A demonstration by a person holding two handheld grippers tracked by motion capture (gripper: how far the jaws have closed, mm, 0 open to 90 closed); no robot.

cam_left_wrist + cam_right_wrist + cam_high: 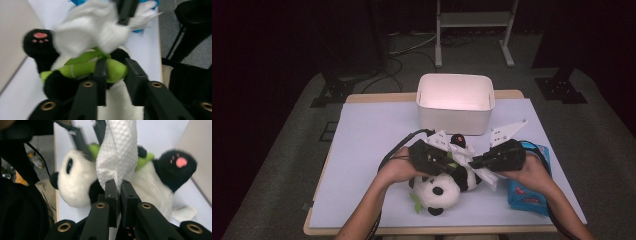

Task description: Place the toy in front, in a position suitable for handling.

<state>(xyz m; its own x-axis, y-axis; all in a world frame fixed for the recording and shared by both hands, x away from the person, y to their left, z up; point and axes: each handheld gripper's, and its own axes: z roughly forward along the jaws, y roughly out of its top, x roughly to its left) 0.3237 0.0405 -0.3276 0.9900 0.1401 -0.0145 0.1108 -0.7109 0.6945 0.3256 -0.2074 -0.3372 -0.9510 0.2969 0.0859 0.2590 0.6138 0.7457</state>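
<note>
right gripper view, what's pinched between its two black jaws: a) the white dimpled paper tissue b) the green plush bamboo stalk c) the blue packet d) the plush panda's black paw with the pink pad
A: in the right gripper view the right gripper has its jaws shut on the lower end of the white dimpled paper tissue, which rises in front of the black-and-white plush panda.

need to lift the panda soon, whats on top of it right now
A white tissue drapes over the panda, pinched by the right gripper. The left gripper clamps its green bamboo stalk. The belly under the tissue is covered.
</note>
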